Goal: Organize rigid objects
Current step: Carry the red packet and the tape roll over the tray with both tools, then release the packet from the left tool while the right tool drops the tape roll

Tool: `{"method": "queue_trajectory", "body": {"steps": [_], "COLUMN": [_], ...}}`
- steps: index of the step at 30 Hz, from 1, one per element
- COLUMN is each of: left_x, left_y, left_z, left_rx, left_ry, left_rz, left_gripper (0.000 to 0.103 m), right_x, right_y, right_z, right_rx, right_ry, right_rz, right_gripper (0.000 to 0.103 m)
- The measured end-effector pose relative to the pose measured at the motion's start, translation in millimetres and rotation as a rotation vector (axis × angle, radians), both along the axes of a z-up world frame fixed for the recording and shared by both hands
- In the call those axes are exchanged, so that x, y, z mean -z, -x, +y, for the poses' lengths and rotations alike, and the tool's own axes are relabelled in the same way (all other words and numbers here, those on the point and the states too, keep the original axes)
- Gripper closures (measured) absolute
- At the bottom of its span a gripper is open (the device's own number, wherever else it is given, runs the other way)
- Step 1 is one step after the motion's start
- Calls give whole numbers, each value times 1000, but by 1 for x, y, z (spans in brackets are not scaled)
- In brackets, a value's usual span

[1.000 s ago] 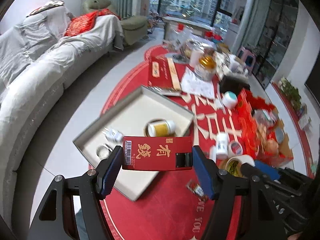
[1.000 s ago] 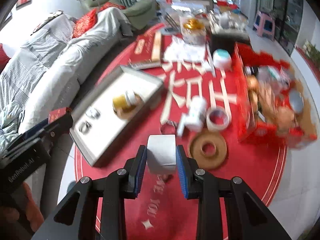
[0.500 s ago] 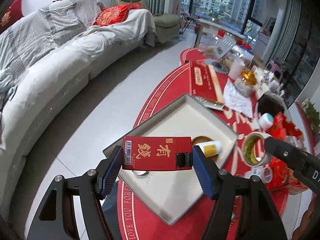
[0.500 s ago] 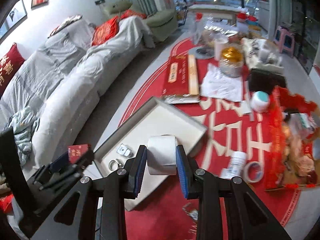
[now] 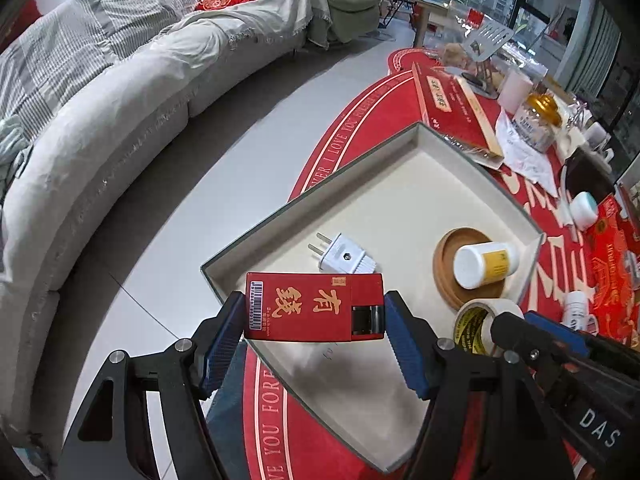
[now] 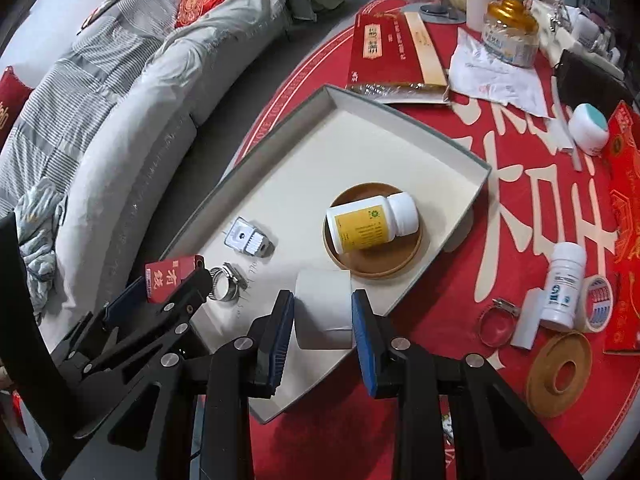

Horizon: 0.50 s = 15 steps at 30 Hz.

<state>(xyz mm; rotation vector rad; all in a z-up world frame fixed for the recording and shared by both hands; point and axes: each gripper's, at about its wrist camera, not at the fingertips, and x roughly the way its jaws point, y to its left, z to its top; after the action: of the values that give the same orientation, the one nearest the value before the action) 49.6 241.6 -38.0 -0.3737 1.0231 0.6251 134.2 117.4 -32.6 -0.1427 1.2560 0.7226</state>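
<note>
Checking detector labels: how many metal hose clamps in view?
2. One hose clamp lies in the tray near its front corner; the other hose clamp on the red mat beside the white bottle. Clutter may hide more.

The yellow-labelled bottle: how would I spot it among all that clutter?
Find the big shallow grey tray on the red round rug. Inside it sits a round wooden coaster, and the bottle lies on its side on that. Its yellow label sets it apart from the blue-printed white bottle outside the tray.
</note>
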Motion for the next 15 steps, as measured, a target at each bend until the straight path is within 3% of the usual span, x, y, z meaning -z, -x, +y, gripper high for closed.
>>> {"method": "queue_trajectory", "body": {"steps": [15], "left_x": [22], "left_y": [-12], "left_z": [5], "left_rx": [7], "left_ry": [-2], "left_rz": [53], "left_gripper": [31], "right_x": [22], "right_y": [-7], "right_z": [13], "right_rx": [-5], "right_ry": [34], "right_rz": [19], "right_gripper": [71]}}
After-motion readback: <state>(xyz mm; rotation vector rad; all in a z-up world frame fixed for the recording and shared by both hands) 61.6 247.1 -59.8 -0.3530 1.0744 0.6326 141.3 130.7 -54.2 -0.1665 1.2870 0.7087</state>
